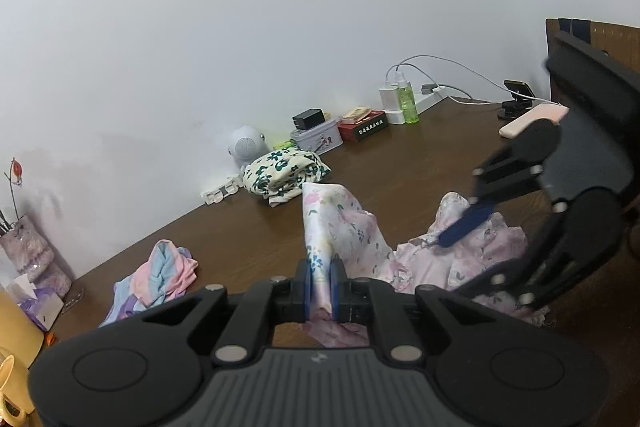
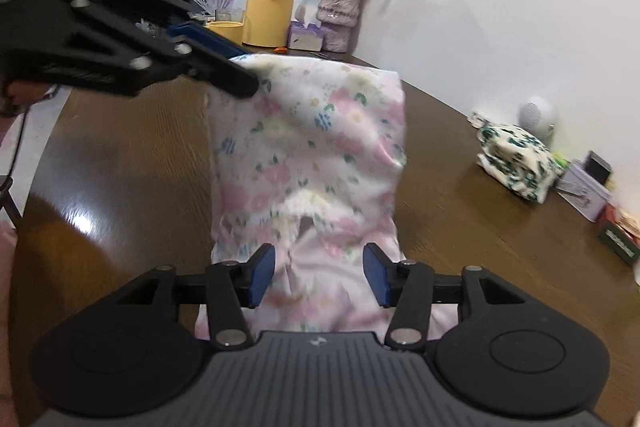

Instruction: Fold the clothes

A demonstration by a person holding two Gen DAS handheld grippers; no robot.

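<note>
The pink floral garment (image 2: 308, 163) lies on the brown table (image 2: 120, 155), one edge lifted into a raised fold. The left gripper (image 1: 320, 281) is clenched on that lifted edge, cloth pinched between its blue pads (image 1: 306, 281). The right gripper (image 2: 318, 277) is spread wide, jaws apart over the garment's lower part, holding nothing. Behind lie a folded green-print cloth (image 1: 286, 175) and a crumpled pastel cloth (image 1: 156, 277).

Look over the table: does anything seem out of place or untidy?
Yes. A pastel striped garment lies crumpled on the table, unlike the folded green-print garment near the wall.
</note>
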